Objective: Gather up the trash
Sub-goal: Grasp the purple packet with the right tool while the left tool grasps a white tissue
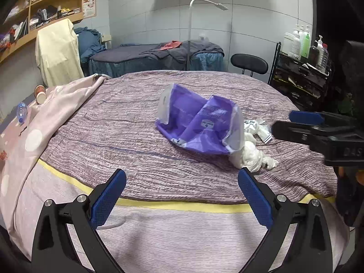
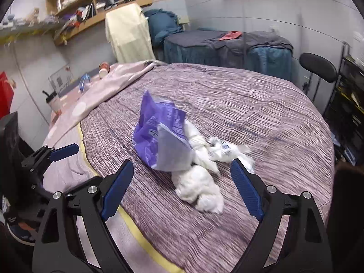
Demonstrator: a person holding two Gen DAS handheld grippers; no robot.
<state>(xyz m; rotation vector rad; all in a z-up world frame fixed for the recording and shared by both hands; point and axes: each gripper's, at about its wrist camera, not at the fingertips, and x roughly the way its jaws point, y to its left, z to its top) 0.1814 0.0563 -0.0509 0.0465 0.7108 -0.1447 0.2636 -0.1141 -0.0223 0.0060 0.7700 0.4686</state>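
Left wrist view: tiled room, a bed under a purple-grey striped cover with a yellow band near its front edge. A crumpled purple plastic bag lies mid-bed; a wad of white tissue touches its right side, with a small white wrapper just behind. The left hand-held gripper hovers over the front of the bed, jaws spread wide, nothing between them. The right hand-held gripper comes in from the right edge, seen side-on near the wrapper. Only this view shows the bottles on a black rack at right.

Right wrist view, somewhat blurred: same bed, bag and tissue, the tissue now nearest the camera. Right hand-held gripper spread wide, tissue lying between the fingers but untouched. Left hand-held gripper at the left edge. Seen only here: a lidded cup and something red at far left.
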